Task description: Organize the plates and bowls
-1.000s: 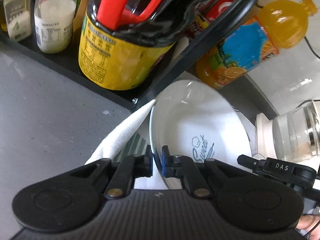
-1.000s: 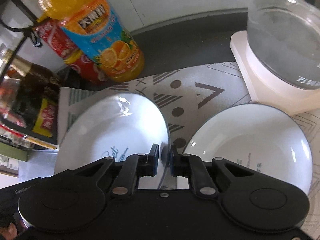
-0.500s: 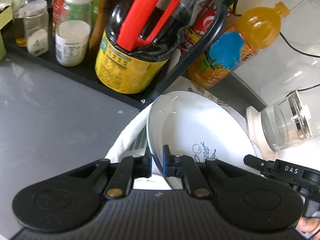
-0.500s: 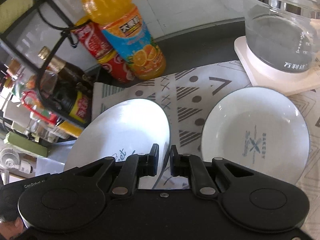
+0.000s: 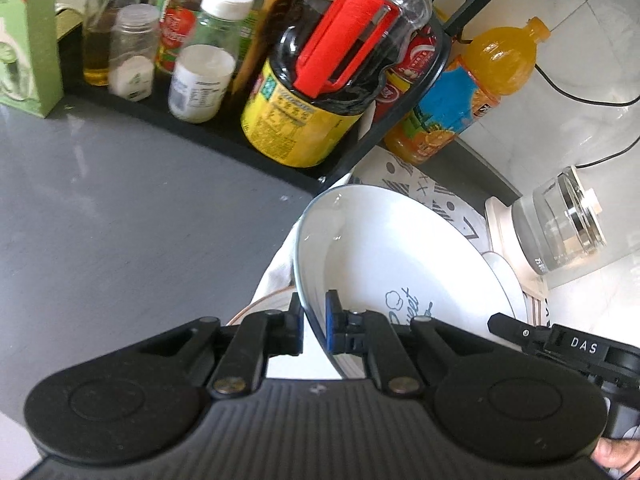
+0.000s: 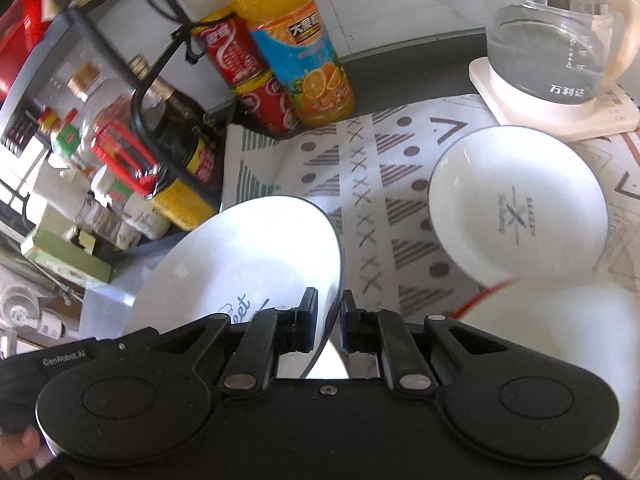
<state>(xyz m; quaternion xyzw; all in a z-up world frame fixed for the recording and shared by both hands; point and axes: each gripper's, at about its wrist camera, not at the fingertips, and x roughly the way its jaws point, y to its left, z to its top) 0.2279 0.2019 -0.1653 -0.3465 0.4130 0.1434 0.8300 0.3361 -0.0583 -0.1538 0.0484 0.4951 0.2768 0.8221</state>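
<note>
A white plate with a dark rim and blue "Sweet" lettering (image 5: 392, 264) is held off the patterned mat by both grippers. My left gripper (image 5: 314, 320) is shut on its left rim. My right gripper (image 6: 329, 316) is shut on its right rim, where the plate (image 6: 248, 264) shows tilted. A second white plate with a "Bakery" print (image 6: 516, 208) lies flat on the mat (image 6: 360, 168) to the right. A white bowl with a red rim (image 6: 560, 320) sits at the lower right in the right wrist view.
A black rack (image 5: 224, 136) with a large yellow-labelled bottle (image 5: 316, 96), jars and sauces stands to the left. An orange juice bottle (image 6: 296, 52) and red cans (image 6: 244, 64) stand behind the mat. A glass kettle (image 6: 556, 32) on its base stands at the back right. Grey countertop (image 5: 120, 216) lies left.
Both grippers have lifted the "Sweet" plate higher off the mat and pulled back. More of the rack, mat and the red-rimmed bowl has come into view.
</note>
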